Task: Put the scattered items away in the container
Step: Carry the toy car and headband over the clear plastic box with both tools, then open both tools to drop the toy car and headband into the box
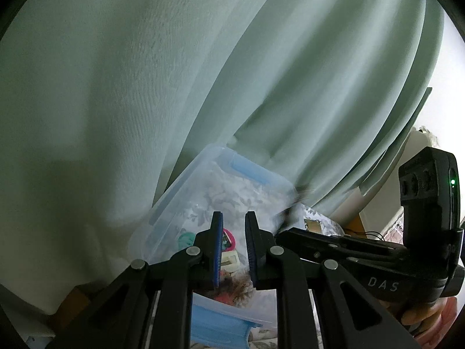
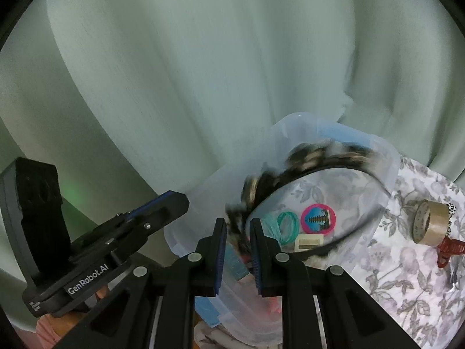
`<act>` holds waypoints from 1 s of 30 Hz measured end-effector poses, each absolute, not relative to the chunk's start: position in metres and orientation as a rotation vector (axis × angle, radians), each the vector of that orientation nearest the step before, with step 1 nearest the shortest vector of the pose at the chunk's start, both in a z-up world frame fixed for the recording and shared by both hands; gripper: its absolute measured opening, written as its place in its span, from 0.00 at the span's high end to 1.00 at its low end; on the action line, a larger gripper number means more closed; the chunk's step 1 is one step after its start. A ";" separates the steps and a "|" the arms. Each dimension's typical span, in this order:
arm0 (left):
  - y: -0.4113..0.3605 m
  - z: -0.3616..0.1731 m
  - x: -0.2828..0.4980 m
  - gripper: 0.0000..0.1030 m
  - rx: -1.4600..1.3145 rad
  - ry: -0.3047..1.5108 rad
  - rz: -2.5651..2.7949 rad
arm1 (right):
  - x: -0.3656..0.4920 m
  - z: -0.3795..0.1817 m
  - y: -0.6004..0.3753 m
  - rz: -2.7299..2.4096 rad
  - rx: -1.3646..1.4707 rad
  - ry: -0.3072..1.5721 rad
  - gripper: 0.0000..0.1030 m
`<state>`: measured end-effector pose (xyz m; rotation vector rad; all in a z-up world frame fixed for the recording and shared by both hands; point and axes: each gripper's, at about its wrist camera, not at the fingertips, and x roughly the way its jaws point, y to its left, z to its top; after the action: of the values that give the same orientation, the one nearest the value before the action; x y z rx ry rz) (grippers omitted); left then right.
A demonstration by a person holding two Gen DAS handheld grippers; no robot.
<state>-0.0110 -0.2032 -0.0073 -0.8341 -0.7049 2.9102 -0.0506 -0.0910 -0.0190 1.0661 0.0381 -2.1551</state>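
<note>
The container (image 2: 377, 157) is a clear plastic box with pale blue latch clips, standing on a floral cloth (image 2: 407, 276) directly against a green curtain (image 2: 203, 72). Inside lie a furry leopard-print headband (image 2: 314, 157), teal hair ties (image 2: 286, 222), a pink round badge (image 2: 318, 218) and a cream clip (image 2: 308, 242). Tape rolls (image 2: 430, 224) and a red claw clip (image 2: 449, 250) lie outside, right of the rim. The right gripper (image 2: 238, 226) holds the headband's end in a narrow gap; the left gripper (image 1: 234, 221) is narrow and empty above the box.
</note>
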 end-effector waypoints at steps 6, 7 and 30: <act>-0.210 0.007 0.006 0.85 -0.853 -0.706 2.905 | -0.054 -0.023 -0.086 -2.154 1.093 0.024 0.82; -0.209 0.010 0.007 0.85 -0.855 -0.705 2.904 | -0.055 -0.024 -0.086 -2.154 1.096 0.023 0.82; -0.194 0.024 0.010 0.71 -0.855 -0.666 2.918 | -0.053 -0.026 -0.065 -2.168 1.113 0.006 0.82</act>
<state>0.0096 -0.1940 0.0242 -0.8552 -0.6661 2.9179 -0.0533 -0.0651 -0.0255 1.1127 0.0059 -2.1683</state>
